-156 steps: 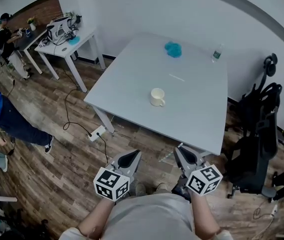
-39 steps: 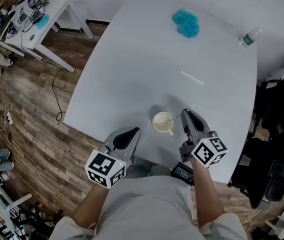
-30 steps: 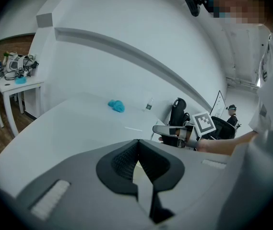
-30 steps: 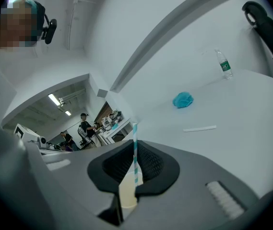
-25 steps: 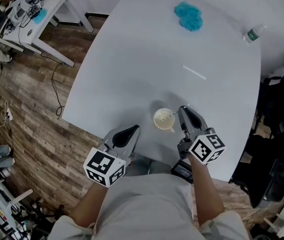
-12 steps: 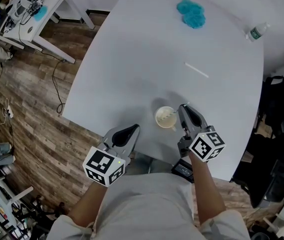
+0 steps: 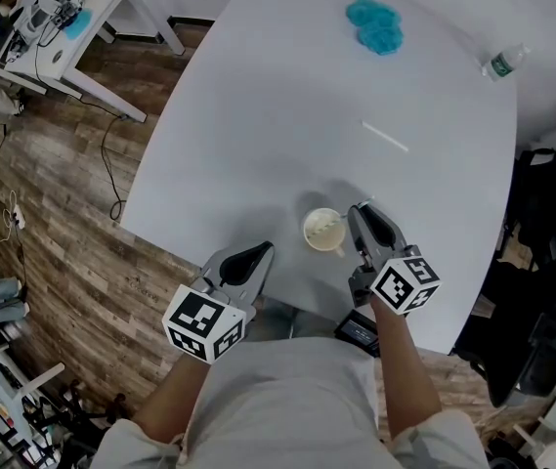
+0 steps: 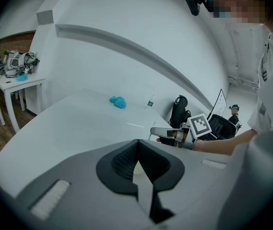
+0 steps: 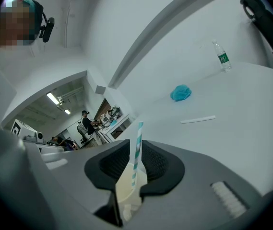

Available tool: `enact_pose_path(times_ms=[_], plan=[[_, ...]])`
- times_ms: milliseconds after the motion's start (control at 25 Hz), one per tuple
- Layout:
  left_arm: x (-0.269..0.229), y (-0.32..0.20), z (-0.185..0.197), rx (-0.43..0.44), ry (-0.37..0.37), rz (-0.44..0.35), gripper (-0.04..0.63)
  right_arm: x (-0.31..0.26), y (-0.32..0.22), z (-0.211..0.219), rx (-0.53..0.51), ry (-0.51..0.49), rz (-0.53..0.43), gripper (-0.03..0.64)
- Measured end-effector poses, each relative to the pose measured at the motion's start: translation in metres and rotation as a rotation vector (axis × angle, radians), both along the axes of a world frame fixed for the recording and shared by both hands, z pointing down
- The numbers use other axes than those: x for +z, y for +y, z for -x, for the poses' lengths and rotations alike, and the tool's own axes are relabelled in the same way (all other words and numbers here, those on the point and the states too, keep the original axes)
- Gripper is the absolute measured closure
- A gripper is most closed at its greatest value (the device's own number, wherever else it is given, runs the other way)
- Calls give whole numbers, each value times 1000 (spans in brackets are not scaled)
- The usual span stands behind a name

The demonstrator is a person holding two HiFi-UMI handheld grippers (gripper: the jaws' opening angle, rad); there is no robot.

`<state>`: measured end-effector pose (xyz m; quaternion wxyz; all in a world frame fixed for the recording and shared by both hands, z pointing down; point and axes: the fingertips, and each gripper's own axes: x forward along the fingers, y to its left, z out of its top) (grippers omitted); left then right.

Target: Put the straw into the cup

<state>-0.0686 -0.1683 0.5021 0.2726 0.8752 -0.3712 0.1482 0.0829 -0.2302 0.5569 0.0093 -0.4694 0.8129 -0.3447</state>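
The striped straw [image 9: 137, 147] is standing in the cream cup [image 7: 323, 231], which sits close to the desk's [image 7: 278, 115] near edge, about midway along it. Our right gripper [image 7: 360, 211] is just beside the cup. Its jaws have just been opening, and the straw stands between them with the pads off it. Our left gripper [image 7: 256, 254] hovers over the near edge, jaws pressed together on nothing. A second straw [image 7: 385, 136] lies mid-desk, well apart.
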Motion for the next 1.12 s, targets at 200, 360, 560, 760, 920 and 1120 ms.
enact_pose_path(times_ms=[200,360,560,760,920,1120], plan=[[-1,-1,-4,2,2,1,577,0,1,-3,-2,-9,6,519],[-3,-1,-6,4,7,-4,577,0,4,-6,-5,-3,8,515],[-8,0,-14,12,15,-16,577,-2,12,-10,-12,2,11,514],[-15,4,-23,16,20,-33,577,-9,21,-19,-14,9,-1,523],[-20,7,-29,17,23,-47,577,-22,27,-30,8,29,-38,573],[-28,15,-30,12,27,-63,577,-45,35,-37,13,39,-80,609]])
